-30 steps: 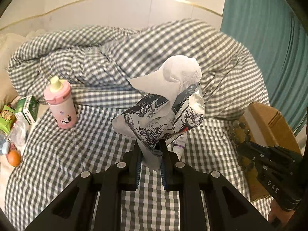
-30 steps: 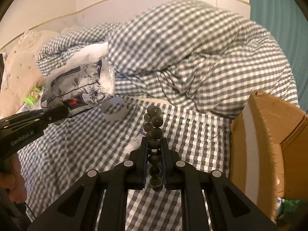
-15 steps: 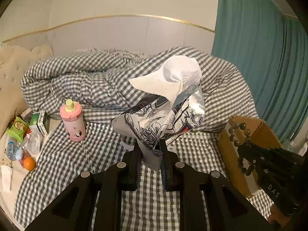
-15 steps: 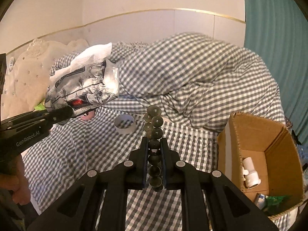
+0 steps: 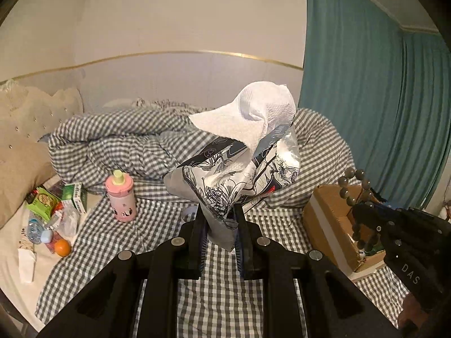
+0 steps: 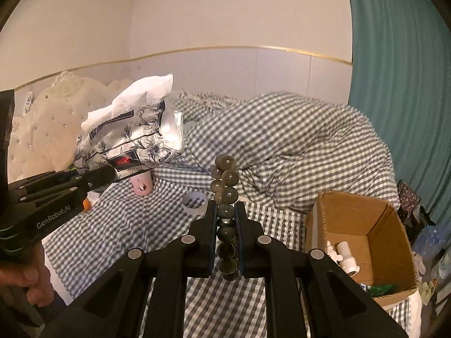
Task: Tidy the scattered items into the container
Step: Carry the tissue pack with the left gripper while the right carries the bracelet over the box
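My left gripper (image 5: 220,211) is shut on the lower corner of a floral-printed tissue pack (image 5: 239,174) with a white tissue sticking out of its top, held up above the bed. In the right wrist view the same pack (image 6: 135,135) hangs at the left, in the left gripper (image 6: 112,172). My right gripper (image 6: 225,207) is shut on a string of dark round beads (image 6: 224,177), which stands up between the fingers. An open cardboard box (image 6: 363,217) sits at the right edge of the bed, below and to the right of both grippers, with white plastic parts and a green packet inside.
On the checked sheet stand a pink bottle (image 5: 121,200) and a tape roll (image 6: 193,202). Green boxes (image 5: 76,197), an orange (image 5: 62,248) and small packets lie at the left by the padded headboard. A bunched checked duvet (image 6: 282,140) fills the back. A teal curtain (image 5: 366,112) hangs at the right.
Both grippers have risen well above the bed with the tissue pack and the beads still held. More wall shows, and the inside of the box has come into view.
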A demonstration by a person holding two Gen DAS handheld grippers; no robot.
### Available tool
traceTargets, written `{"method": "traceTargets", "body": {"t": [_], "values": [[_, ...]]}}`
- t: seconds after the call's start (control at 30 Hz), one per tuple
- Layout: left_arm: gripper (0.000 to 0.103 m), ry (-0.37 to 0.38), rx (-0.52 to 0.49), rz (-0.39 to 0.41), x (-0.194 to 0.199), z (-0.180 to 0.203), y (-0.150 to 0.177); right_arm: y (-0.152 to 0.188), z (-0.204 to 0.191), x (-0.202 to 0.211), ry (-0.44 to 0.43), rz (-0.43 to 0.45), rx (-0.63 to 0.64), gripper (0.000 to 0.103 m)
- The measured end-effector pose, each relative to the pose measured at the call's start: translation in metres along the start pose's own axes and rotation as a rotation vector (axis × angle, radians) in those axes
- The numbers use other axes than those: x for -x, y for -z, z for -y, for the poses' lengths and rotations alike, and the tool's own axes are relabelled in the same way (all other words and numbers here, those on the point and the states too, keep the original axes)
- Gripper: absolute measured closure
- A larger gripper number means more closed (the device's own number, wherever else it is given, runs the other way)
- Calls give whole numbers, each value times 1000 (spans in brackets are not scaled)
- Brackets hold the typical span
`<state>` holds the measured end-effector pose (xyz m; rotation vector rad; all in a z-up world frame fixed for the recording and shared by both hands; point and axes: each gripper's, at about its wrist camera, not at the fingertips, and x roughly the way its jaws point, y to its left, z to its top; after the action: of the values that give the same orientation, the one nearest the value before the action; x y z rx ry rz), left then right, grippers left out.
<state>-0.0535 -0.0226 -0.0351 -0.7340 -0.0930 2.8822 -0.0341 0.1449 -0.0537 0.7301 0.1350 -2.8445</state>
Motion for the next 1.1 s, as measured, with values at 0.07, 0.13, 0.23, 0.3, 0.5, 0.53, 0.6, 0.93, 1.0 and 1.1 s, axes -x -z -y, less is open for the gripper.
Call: {"method": "traceTargets", "body": {"t": [0.07,0.13,0.23,0.3,0.5,0.53,0.6,0.93,1.0,1.1], "values": [[86,-1,0,14,11,0,0,-2,-3,11,5,17,5,92],[86,-2,-2,24,21,0,0,-3,-7,23,6,33,8,92],[86,-4,-3,36,31,2,0,-4,-10,37,7,49,9,92],[86,-2,-6,43,37,5,1,-3,-13,47,9,60,10,92],[86,6,-17,55,47,14,1,-2,-13,65,16,78,8,92],[86,5,-18,58,48,15,1,-2,-12,67,18,80,7,92],[86,9,-15,63,50,19,1,-2,-12,71,37,83,13,92],[86,43,-37,61,47,46,0,0,8,86,68,95,-6,92],[86,51,-41,61,46,52,-1,1,15,90,78,96,-14,92],[86,67,-47,60,43,63,-2,3,31,93,98,96,-28,92]]}}
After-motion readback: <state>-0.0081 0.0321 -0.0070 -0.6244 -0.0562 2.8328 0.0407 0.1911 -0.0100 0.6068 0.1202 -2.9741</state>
